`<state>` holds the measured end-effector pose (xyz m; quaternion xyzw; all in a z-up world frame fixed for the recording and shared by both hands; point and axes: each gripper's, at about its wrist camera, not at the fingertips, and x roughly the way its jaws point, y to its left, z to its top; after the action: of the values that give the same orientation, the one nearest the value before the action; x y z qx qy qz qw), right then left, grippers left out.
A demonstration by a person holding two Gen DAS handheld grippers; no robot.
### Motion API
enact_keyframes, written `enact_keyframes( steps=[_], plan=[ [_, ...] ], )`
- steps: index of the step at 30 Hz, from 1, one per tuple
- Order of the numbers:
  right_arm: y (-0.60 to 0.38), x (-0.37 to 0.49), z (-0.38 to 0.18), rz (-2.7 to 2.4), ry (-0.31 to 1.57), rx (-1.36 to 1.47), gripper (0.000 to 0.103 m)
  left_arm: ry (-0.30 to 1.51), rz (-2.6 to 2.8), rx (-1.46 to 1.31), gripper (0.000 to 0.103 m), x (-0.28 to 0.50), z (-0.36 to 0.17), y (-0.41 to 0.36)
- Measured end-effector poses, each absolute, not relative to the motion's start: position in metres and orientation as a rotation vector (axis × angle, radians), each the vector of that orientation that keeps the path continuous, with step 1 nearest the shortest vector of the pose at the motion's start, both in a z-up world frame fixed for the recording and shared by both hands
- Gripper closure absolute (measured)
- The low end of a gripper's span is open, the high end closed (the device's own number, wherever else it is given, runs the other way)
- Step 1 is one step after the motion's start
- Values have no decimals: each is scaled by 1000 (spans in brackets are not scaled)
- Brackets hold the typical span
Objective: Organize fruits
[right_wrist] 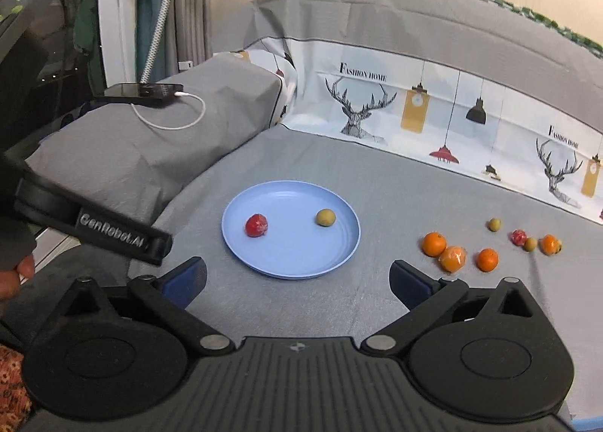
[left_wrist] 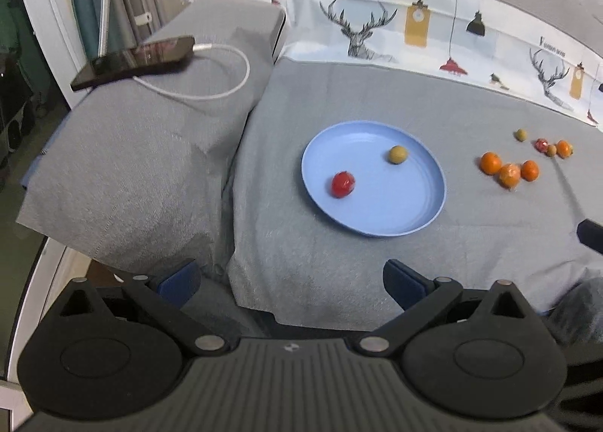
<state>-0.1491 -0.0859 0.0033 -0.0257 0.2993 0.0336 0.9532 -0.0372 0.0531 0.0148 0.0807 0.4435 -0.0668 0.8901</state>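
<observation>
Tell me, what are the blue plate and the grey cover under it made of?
Plate: probably plastic, matte, with a smooth, even pale blue colour and a thin moulded rim. Cover: woven fabric, matte, with a fine weave and soft creases showing; which fibre I cannot tell.

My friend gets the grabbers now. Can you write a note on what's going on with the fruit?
Left gripper: open, holding nothing.
Right gripper: open, holding nothing.
Blue plate sits on the grey sheet.
Done: one red fruit and one green fruit are on the plate, apart from each other.
Left: to the right of the plate on the sheet lie four oranges, the nearest, two small green fruits and another red fruit. These probably go on the plate next.
</observation>
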Motion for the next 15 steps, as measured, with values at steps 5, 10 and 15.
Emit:
enact_keyframes(
  steps=[5,10,15],
  plan=[
    [-84,-161,10,74,576,-72,1,896,-151,182,0,-47,22,47],
    [-85,-164,12,68,566,-67,1,888,-159,202,0,-51,22,44],
    [-82,-164,11,64,565,-67,1,887,-161,201,0,-50,21,44]
  ],
)
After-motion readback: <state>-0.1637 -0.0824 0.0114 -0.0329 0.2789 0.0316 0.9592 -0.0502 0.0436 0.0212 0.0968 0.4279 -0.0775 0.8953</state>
